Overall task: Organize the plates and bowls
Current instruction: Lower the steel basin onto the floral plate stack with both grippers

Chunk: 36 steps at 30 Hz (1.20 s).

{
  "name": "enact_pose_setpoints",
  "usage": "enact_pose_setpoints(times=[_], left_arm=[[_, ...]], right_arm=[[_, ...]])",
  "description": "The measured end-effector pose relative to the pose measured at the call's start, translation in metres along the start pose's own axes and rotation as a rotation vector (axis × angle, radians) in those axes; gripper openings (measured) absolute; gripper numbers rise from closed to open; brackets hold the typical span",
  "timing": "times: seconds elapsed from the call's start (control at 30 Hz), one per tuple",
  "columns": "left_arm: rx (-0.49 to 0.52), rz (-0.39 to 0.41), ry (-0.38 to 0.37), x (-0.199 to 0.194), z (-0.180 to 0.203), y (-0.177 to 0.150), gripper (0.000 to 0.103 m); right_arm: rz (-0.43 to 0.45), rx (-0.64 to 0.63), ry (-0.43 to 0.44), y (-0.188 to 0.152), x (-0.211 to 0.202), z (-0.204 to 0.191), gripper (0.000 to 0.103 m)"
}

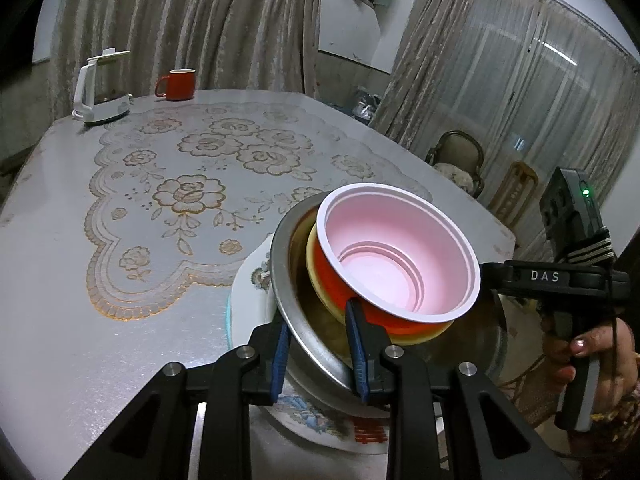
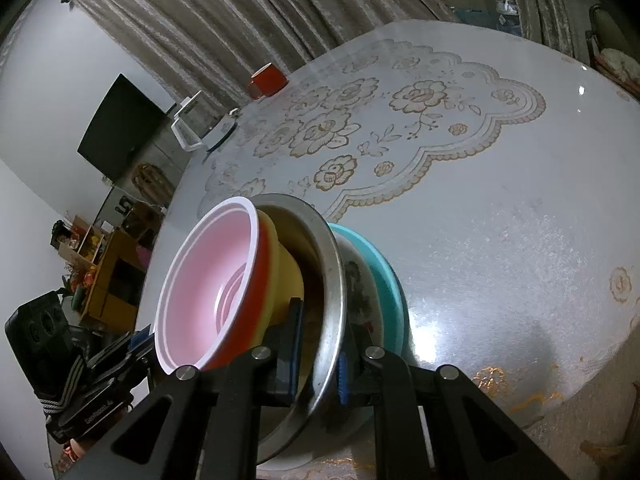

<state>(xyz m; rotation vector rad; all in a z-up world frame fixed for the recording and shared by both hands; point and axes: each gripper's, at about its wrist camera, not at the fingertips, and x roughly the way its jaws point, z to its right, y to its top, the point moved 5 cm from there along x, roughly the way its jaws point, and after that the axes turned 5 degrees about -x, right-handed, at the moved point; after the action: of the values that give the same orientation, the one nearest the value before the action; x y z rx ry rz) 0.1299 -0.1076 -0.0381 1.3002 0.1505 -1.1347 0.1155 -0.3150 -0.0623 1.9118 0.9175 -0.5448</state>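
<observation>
Left wrist view: both grippers, left gripper [image 1: 318, 350] and right gripper [image 2: 320, 354], clamped on tilted steel bowl [image 1: 298, 322] rim, mouth upward.

Both tongs, left [image 1: 318, 350] and right [image 2: 320, 354], clamped, angled downward.

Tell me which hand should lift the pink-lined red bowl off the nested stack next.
Probably neither yet: the left gripper and right gripper each clamp the steel bowl's rim. The right seems better placed to release: the pink-lined red bowl leans towards its side while the left steadies the stack.
</observation>
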Motion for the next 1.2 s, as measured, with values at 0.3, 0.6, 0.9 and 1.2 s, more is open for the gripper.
enact_pose_setpoints(times=[0.3, 0.6, 0.9, 1.2], left_arm=[[-0.004, -0.013, 0.033, 0.006, -0.006, -0.006, 0.027], [-0.035, -0.021, 0.007, -0.005, -0.006, -0.014, 0.028], [-0.033, -0.024, 0.025, -0.011, -0.006, -0.016, 0.029], [-0.033, -0.012, 0.055, -0.014, -0.003, -0.019, 0.03]], right_arm=[[-0.009, -0.004, 0.002, -0.001, 0.007, 0.0, 0.015], [-0.002, 0.004, 0.019, -0.007, -0.008, -0.003, 0.028], [-0.022, -0.041, 0.023, -0.025, -0.004, -0.013, 0.016], [-0.023, -0.032, 0.02, -0.029, -0.008, -0.014, 0.017]])
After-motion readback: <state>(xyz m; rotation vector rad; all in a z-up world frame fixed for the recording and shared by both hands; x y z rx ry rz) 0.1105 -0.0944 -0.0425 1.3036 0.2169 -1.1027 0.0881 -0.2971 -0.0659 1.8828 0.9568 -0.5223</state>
